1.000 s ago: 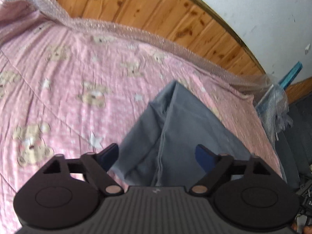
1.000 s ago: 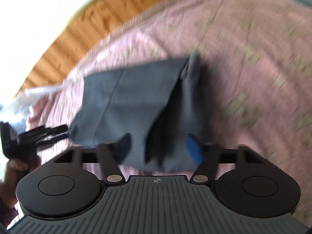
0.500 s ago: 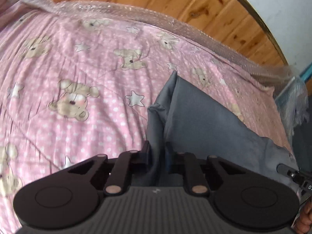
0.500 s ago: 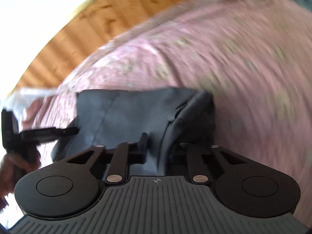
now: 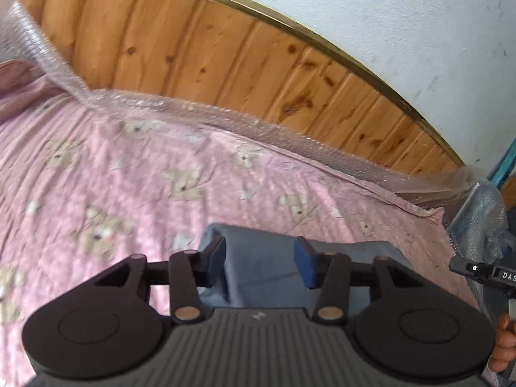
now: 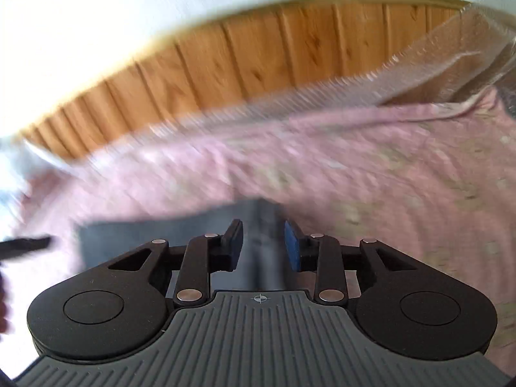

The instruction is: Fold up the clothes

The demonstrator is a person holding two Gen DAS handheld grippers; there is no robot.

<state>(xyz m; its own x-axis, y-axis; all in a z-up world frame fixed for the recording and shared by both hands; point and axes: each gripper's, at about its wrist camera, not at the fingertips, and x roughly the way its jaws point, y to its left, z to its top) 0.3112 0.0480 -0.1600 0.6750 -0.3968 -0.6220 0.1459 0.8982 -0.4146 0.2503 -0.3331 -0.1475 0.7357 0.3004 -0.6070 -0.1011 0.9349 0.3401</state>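
Observation:
A grey garment (image 5: 354, 251) lies folded on the pink bear-print bedsheet (image 5: 129, 177). My left gripper (image 5: 259, 261) hovers over the garment's near left edge. Its jaws are opening, the cloth lies between the blue pads, and they do not pinch it. In the right wrist view, which is blurred, the same garment (image 6: 145, 235) shows a raised fold running between the pads of my right gripper (image 6: 262, 245). Those jaws are opening too, with small gaps beside the fold. The other gripper's black tip (image 5: 483, 272) shows at the right edge, with a hand (image 5: 503, 338) below it.
A wooden panel (image 5: 225, 51) with a brass-coloured rim runs behind the bed under a white wall. Bubble wrap (image 5: 225, 116) covers the mattress edge along it. A wrapped blue-and-silver post (image 5: 477, 206) stands at the far right corner.
Both grippers went from wide open to shut on the garment's edge, then parted again. They carried it toward the wooden panel, and the garment now lies shorter, folded over.

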